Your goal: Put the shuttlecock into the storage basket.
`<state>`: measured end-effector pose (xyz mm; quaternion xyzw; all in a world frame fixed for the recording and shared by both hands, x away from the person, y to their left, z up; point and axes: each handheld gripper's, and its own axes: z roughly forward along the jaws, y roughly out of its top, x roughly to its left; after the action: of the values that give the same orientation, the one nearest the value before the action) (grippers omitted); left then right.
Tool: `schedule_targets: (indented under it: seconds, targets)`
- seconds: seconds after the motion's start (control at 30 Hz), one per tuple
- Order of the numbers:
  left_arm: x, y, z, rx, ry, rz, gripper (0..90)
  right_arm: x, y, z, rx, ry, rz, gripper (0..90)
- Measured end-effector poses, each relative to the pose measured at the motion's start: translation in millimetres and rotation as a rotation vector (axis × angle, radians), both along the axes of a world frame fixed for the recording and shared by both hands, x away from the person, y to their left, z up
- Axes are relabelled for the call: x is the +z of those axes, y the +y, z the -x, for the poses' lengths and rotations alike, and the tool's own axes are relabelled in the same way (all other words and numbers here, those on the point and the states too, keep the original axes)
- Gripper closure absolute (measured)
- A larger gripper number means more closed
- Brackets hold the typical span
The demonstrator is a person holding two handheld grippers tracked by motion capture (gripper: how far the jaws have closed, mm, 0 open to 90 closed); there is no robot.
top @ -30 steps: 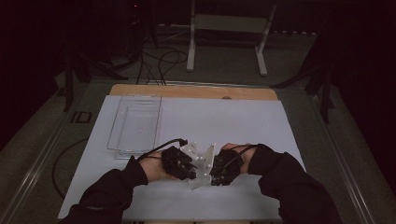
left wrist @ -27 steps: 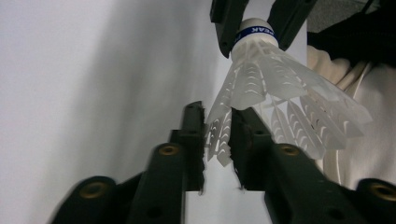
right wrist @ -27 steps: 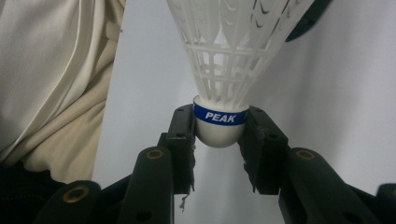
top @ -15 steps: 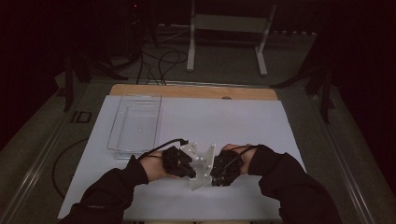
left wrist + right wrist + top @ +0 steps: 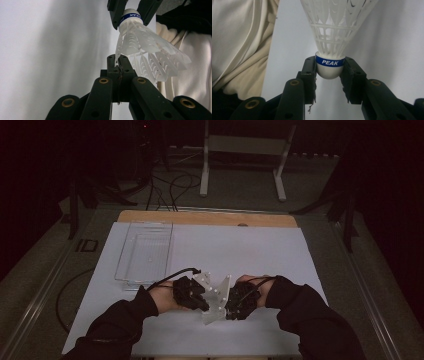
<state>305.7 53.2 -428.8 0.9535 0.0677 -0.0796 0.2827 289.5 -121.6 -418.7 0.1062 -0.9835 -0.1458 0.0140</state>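
Pinching shuttlecock (image 5: 330, 37) by its cap, right hand-held gripper (image 5: 329, 75) clamps it.

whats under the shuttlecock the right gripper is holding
In the right gripper view, white table cover lies beneath the shuttlecock; its cork hangs clear between the fingers. What the skirt hides can't be seen.

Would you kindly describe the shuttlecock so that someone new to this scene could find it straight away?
Start at the white table and look at its near edge, where the person's two hands meet. Between them is the shuttlecock: the right tongs clamp its rounded white cork, and the left tongs pinch its skirt edge. Its blue band reading PEAK and white lattice skirt distinguish it from the clear tray at far left.
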Motion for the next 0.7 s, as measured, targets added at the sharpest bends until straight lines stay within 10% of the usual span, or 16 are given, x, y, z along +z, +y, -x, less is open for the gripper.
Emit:
schedule_targets:
  seconds: [0.47, 0.7]
  targets:
    - [6.6, 1.9, -2.4, 0.021, 0.016, -0.024, 90.0, 3.8, -3.8, -2.5, -0.071, -0.014, -0.044, 55.4]
    - [10.8, 7.4, -4.4, 0.058, 0.001, -0.044, 90.0, 4.0, -10.7, -4.2, -0.164, 0.026, -0.078, 18.1]
